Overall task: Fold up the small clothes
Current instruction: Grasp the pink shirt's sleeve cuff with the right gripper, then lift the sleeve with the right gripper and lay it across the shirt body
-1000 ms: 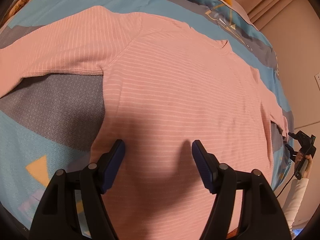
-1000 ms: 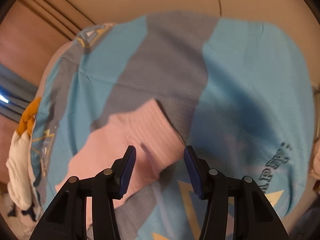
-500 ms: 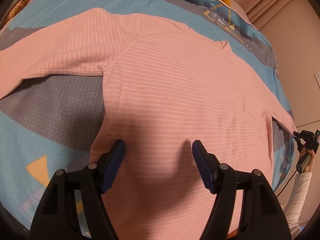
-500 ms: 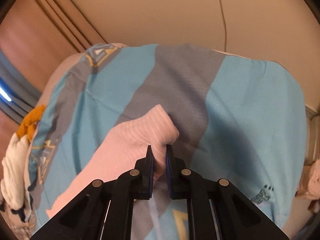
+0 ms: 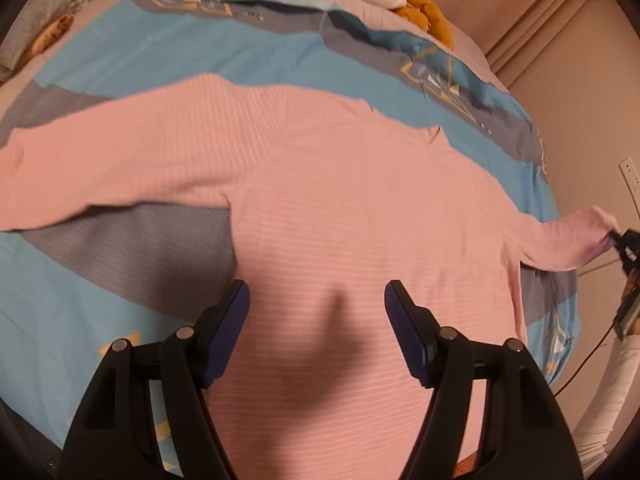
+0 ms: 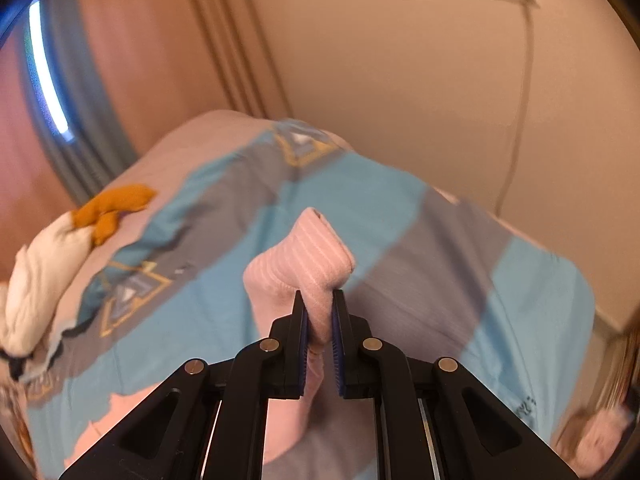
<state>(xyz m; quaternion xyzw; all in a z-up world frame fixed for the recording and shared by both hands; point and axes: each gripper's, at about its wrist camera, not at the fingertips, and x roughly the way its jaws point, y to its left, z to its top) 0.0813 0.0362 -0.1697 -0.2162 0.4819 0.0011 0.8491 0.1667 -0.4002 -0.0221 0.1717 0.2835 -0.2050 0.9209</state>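
While your right gripper (image 6: 320, 320) pinches the pink top's (image 5: 360, 200) cuff (image 6: 308, 252) lifted ahead, your left gripper (image 5: 318, 320) gapes empty above the hem; soft knit sags, so grip edges.

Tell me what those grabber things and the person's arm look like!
Both the left gripper and the right gripper have black plastic arms shaped like a V, with round silver bolts. Their fingers wear ridged dark blue pads. The person's arm is in a white sleeve, and a thin dark cable hangs nearby.
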